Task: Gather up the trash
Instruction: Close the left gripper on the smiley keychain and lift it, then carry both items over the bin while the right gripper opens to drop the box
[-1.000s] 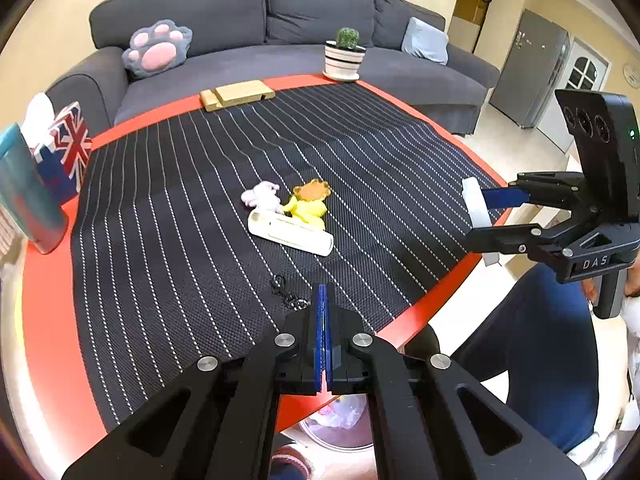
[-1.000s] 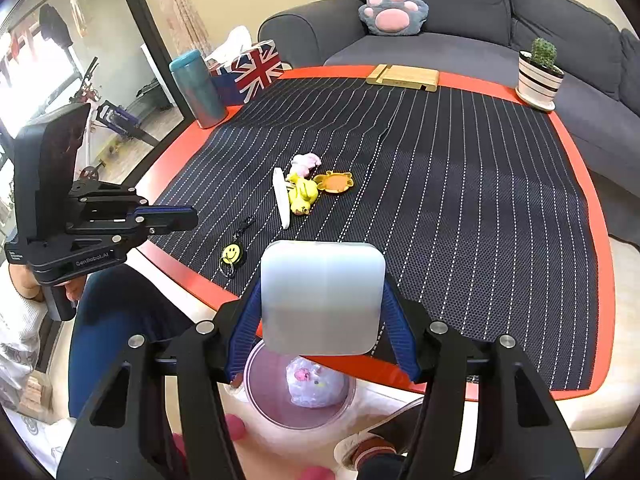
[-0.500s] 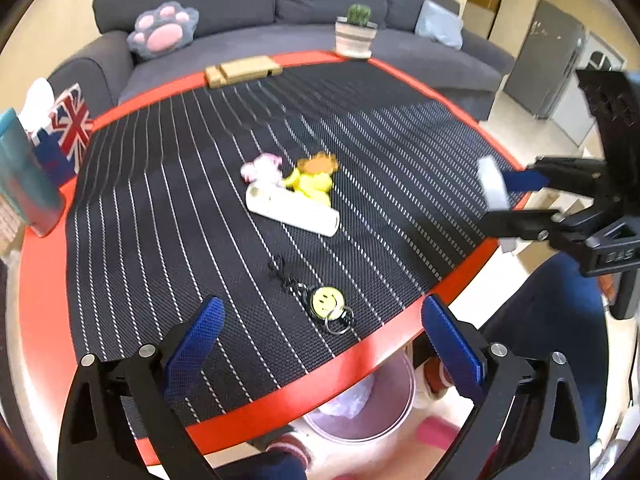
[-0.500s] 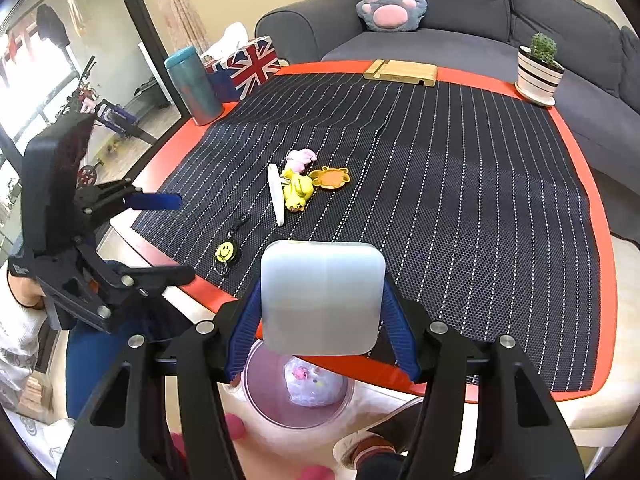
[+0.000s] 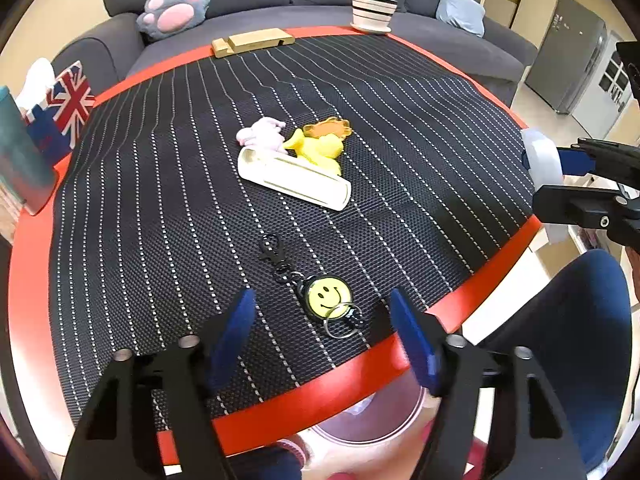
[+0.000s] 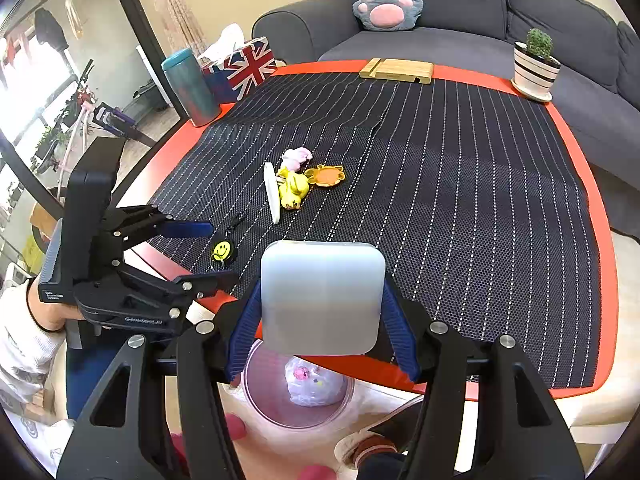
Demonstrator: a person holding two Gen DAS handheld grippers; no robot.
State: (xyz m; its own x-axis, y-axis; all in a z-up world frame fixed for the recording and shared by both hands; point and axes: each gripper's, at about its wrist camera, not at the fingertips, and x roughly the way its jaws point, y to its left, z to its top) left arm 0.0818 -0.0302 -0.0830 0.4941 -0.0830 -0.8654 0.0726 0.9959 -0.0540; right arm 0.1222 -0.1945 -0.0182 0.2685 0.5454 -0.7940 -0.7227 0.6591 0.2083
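Note:
A yellow smiley keychain [image 5: 326, 296] lies on the striped black mat near the table's front edge. My left gripper [image 5: 320, 300] hangs just above it with the smiley disc between the blue fingers. The jaws are closing and the pads are clear of the keychain. In the right wrist view the left gripper [image 6: 218, 252] points at the same keychain [image 6: 222, 249]. My right gripper [image 6: 322, 308] is shut on a white square box [image 6: 322, 296], held past the table edge above a clear round bin [image 6: 256, 392]. A knotted bag [image 6: 314, 384] lies in the bin.
Mid-mat lie a long white case [image 5: 294, 180], a yellow duck toy [image 5: 320, 148], a pink toy [image 5: 262, 136] and an orange charm [image 5: 328, 128]. A teal tumbler [image 6: 192, 88], flag tissue box [image 6: 248, 66], wooden stand [image 6: 396, 69] and cactus pot [image 6: 534, 70] line the far rim. A person's leg [image 5: 568, 344] is at the right.
My left gripper went from shut to wide open, then narrowed, and sank toward the smiley keychain, which now sits between its fingers. The right gripper and its box stayed put.

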